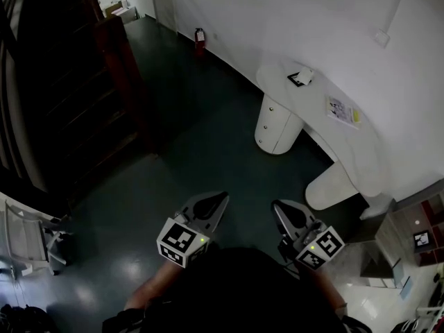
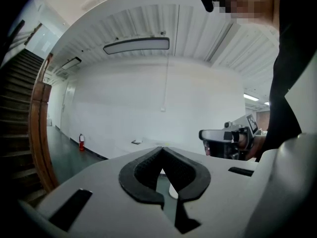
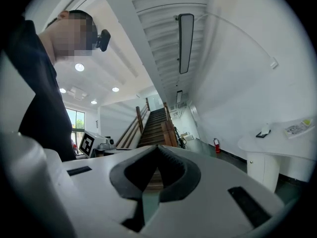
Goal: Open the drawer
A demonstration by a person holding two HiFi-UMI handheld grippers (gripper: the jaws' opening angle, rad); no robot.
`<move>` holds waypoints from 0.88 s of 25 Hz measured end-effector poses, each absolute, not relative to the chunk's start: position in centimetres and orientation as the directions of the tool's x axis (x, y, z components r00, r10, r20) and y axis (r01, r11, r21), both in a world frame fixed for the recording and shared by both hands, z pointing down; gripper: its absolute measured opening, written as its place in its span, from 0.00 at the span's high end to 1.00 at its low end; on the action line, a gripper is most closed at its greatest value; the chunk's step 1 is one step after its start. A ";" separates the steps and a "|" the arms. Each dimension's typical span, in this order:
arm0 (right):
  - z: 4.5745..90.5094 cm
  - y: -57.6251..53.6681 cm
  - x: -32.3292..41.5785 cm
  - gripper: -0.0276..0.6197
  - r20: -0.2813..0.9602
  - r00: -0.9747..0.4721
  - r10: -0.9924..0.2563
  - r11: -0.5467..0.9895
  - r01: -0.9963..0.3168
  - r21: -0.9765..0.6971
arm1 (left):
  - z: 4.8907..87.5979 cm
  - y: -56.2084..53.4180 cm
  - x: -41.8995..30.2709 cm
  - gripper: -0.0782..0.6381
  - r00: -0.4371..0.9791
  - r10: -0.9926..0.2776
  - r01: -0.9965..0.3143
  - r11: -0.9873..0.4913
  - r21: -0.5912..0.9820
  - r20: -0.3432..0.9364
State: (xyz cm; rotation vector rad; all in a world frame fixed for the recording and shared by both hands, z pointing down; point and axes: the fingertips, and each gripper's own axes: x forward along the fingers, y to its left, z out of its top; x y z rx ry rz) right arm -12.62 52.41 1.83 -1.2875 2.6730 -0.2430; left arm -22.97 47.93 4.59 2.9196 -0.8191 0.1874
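Observation:
A rounded white drawer cabinet stands under a curved white desk along the right wall. It shows in the right gripper view as a white pedestal with a small knob. My left gripper and right gripper hover side by side over the dark floor, well short of the cabinet. Both point roughly level. The left gripper is shut with nothing between its pads. The right gripper is also shut and empty.
A marker card and a printed sheet lie on the desk. A red fire extinguisher stands by the wall. A dark wooden staircase rises at the left. A white chair is at lower left, shelving at lower right.

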 end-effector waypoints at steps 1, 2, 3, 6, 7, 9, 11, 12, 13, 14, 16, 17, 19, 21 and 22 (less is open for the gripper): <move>1.8 52.3 -13.5 0.93 -0.081 -0.627 -0.775 0.627 -0.746 -0.224 | 4.7 47.8 -23.7 0.87 0.847 -0.511 -0.524 -0.849 0.067 0.148; 1.8 52.2 -14.5 0.93 -0.083 -0.638 -0.765 0.638 -0.735 -0.229 | 4.8 47.7 -24.4 0.87 0.847 -0.511 -0.524 -0.849 0.067 0.148; 1.8 52.0 -15.6 0.93 -0.081 -0.648 -0.757 0.647 -0.727 -0.231 | 4.8 47.6 -25.3 0.88 0.847 -0.511 -0.524 -0.849 0.068 0.146; 2.4 51.3 -18.5 0.93 -0.057 -0.663 -0.747 0.656 -0.718 -0.233 | 5.1 47.1 -27.8 0.87 0.848 -0.510 -0.523 -0.849 0.072 0.144; 2.7 51.2 -19.2 0.93 -0.048 -0.663 -0.747 0.653 -0.719 -0.237 | 5.4 46.9 -28.6 0.87 0.847 -0.511 -0.524 -0.848 0.074 0.148; 3.4 51.1 -20.1 0.93 -0.034 -0.659 -0.751 0.645 -0.722 -0.250 | 6.1 46.5 -30.1 0.87 0.840 -0.517 -0.534 -0.842 0.080 0.162; 4.0 50.7 -20.7 0.93 -0.023 -0.652 -0.758 0.633 -0.727 -0.267 | 6.5 45.9 -31.1 0.87 0.833 -0.528 -0.546 -0.832 0.094 0.167; 4.3 50.5 -20.8 0.93 -0.016 -0.651 -0.759 0.629 -0.727 -0.274 | 6.6 45.7 -31.4 0.87 0.831 -0.532 -0.551 -0.829 0.101 0.164; 4.5 50.1 -21.0 0.93 -0.008 -0.653 -0.757 0.629 -0.726 -0.279 | 6.7 45.5 -31.6 0.87 0.829 -0.535 -0.553 -0.826 0.105 0.161; 4.7 49.7 -21.2 0.93 -0.002 -0.659 -0.753 0.632 -0.722 -0.282 | 6.9 45.2 -31.8 0.87 0.828 -0.537 -0.556 -0.824 0.107 0.161; 5.1 48.7 -21.6 0.93 0.004 -0.677 -0.736 0.647 -0.704 -0.293 | 7.4 44.4 -31.9 0.87 0.821 -0.545 -0.565 -0.817 0.111 0.171; 5.2 48.1 -21.6 0.93 0.006 -0.686 -0.727 0.653 -0.694 -0.302 | 7.7 43.9 -31.8 0.87 0.816 -0.550 -0.572 -0.812 0.116 0.175; 5.6 46.7 -21.5 0.93 0.010 -0.701 -0.713 0.663 -0.678 -0.317 | 8.0 43.0 -31.6 0.87 0.807 -0.564 -0.587 -0.800 0.127 0.176; 5.9 44.9 -21.3 0.93 0.011 -0.718 -0.696 0.676 -0.660 -0.327 | 8.1 41.8 -31.3 0.87 0.796 -0.579 -0.602 -0.787 0.134 0.175; 5.9 44.0 -21.3 0.93 0.009 -0.730 -0.683 0.687 -0.647 -0.331 | 8.2 41.1 -31.1 0.87 0.790 -0.586 -0.610 -0.781 0.136 0.177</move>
